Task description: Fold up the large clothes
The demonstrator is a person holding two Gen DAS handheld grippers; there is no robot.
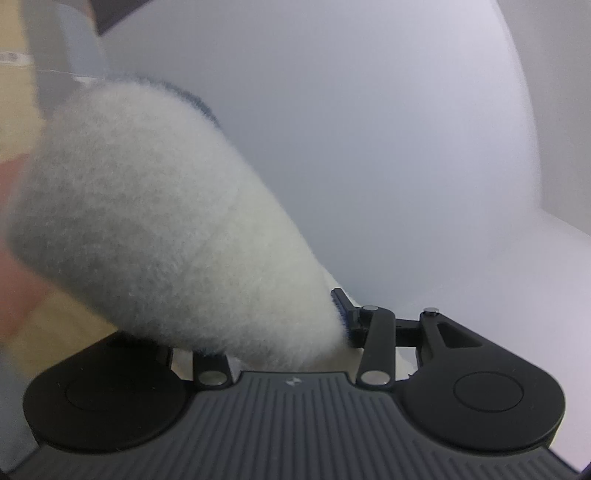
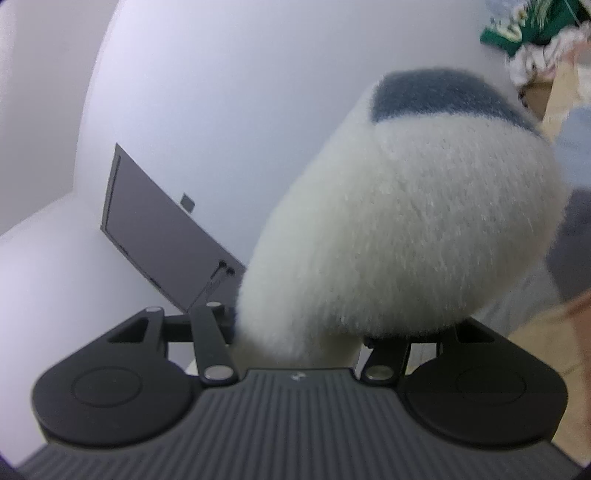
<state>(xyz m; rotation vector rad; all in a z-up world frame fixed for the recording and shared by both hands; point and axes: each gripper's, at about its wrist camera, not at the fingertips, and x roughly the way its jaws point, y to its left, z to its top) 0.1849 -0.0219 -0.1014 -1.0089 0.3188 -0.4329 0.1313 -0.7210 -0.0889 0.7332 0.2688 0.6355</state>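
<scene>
Both tongs, left tongs (image 1: 341, 325) and right tongs (image 2: 255, 332), seemingly clamp the fleece garment (image 1: 155, 221) held aloft; only the right view shows a dark panel (image 2: 162, 236) and green cloth (image 2: 524, 22).

From my left gripper (image 1: 341, 325) the fleece (image 1: 159, 229) bulged leftward; from my right gripper (image 2: 266, 332) it spread rightward, wall panel (image 2: 155, 236) behind-left.

Pale grey-white wall (image 2: 229, 92), evenly lit; dark flat panel (image 2: 159, 236) mounted on it; tan floor (image 2: 546, 350) at right edge.
</scene>
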